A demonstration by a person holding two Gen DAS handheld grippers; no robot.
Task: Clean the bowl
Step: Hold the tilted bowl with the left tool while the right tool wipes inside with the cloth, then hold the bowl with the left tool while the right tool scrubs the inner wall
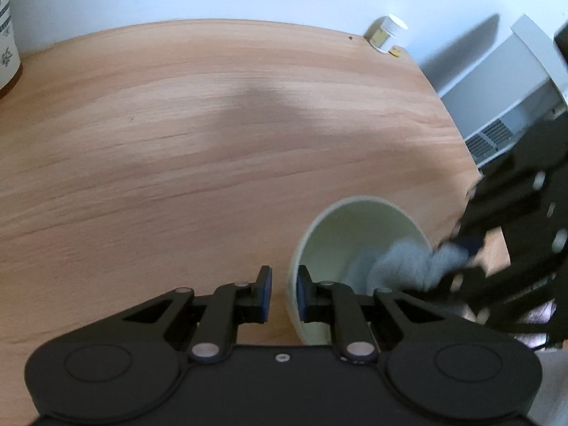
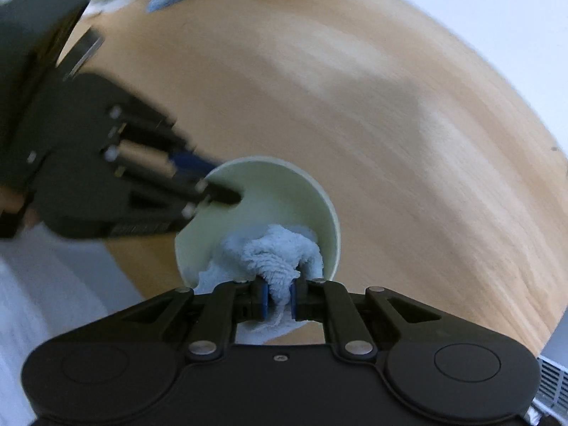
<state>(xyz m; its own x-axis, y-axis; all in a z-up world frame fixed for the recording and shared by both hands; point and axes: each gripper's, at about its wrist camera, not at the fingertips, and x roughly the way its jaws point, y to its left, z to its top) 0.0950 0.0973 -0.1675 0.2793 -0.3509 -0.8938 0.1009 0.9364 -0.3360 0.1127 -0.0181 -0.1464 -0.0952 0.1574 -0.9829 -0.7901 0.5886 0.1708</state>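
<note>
1. Bowl (image 1: 358, 234) sits tilted above the counter (image 1: 177, 142), its rim pinched by the left hand-held gripper (image 1: 284, 298), probably to steady it.
2. Right hand-held gripper (image 2: 277, 300) clamps a cloth (image 2: 273, 252) inside for wiping.

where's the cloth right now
The cloth is bunched inside the bowl, pinched by the right gripper at the bottom centre of the right wrist view.

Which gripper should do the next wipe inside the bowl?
Right. The right gripper is already shut on the cloth, which sits inside the bowl. The left gripper is clamped on the bowl's rim, one finger inside and one outside, so it looks better kept as the brace.
</note>
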